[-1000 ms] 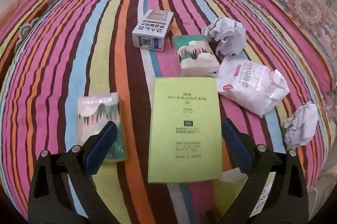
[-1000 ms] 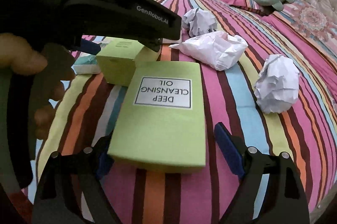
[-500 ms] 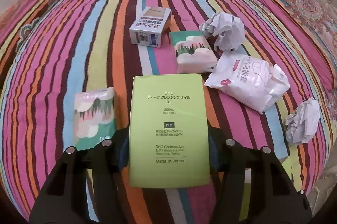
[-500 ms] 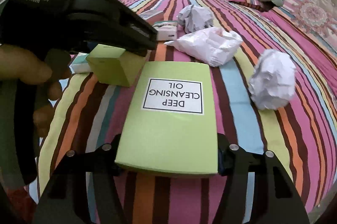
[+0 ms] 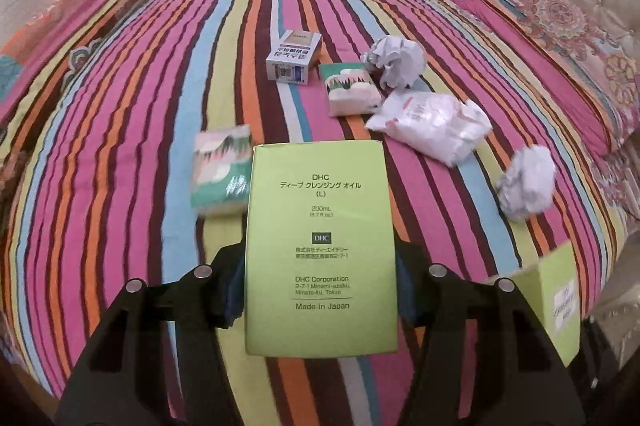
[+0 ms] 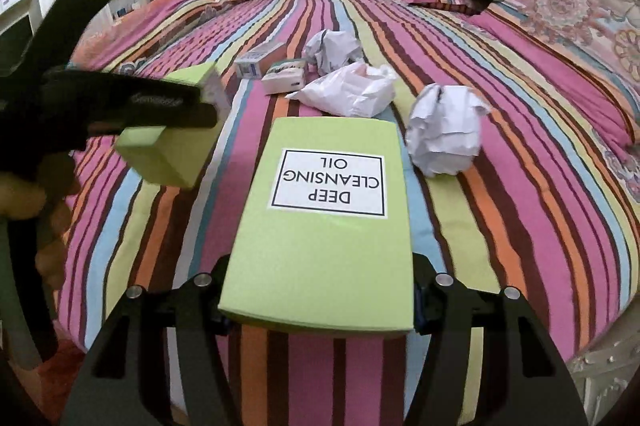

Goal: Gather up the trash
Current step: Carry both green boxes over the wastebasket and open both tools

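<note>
Two green boxes [image 5: 320, 246] [image 6: 324, 226], one per claw; two paper balls [image 5: 394, 61] [image 5: 526, 181].

A second ago both sets of jaws stood wide open around the two green boxes on the bed. Now the left gripper [image 5: 320, 290] has squeezed the box with small writing [image 5: 320, 246], and the right gripper [image 6: 318, 300] has squeezed the "DEEP CLEANSING OIL" box [image 6: 324, 226]. Both boxes have come up off the bed [image 5: 120, 145].

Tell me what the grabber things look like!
Each hand-held gripper, the left and the right, is a black plastic fork with two wide arms. Round silver screws sit on top, and blue pads line the insides. From the side, the left one's black body has small pale lettering, too blurred to read.
</note>
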